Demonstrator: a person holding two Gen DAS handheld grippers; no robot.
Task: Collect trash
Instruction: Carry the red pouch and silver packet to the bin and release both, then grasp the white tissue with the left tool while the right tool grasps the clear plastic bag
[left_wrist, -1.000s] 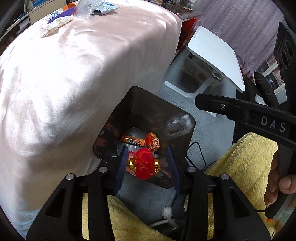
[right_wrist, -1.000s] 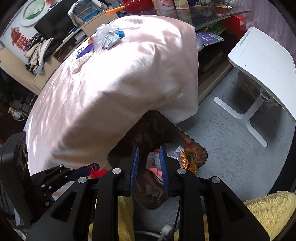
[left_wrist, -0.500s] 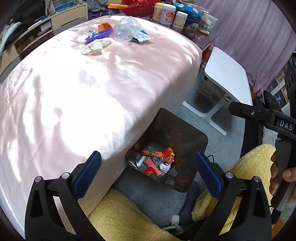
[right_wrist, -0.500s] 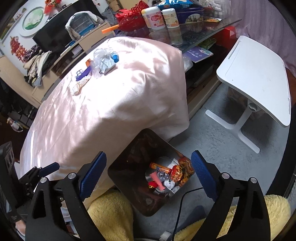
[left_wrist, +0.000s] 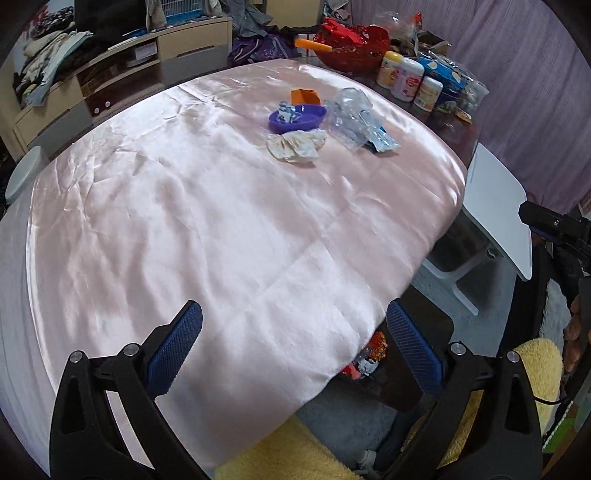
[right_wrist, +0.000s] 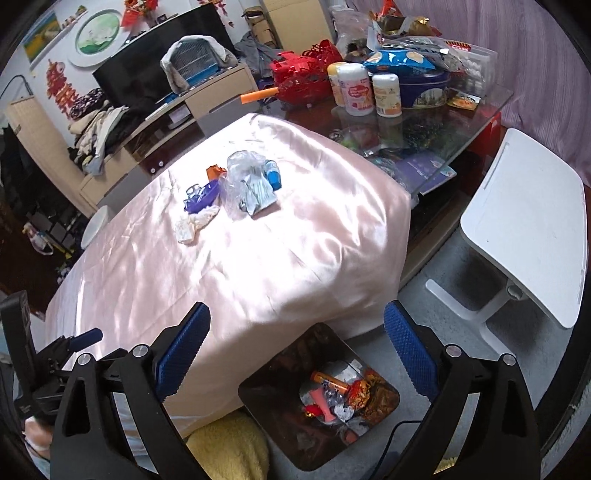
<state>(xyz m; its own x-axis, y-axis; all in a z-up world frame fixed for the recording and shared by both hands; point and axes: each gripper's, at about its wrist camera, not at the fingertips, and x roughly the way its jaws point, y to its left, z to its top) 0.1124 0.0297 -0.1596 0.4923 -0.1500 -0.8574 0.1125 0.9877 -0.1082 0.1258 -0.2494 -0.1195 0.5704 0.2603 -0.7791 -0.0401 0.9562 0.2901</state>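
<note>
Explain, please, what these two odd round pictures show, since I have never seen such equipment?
A person holds a two-finger gripper in each hand; a fisheye camera on each looks along its fingers. The left gripper and right gripper have just been opening and stand wide, with nothing between them. On the pink tablecloth lie a purple bowl, crumpled tissue and clear plastic wrapping. On the floor, the dark bin holds wrappers already collected.

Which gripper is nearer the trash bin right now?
Right. The right gripper hangs just above the trash bin; the left gripper is over the tablecloth's edge, beside it.
</note>
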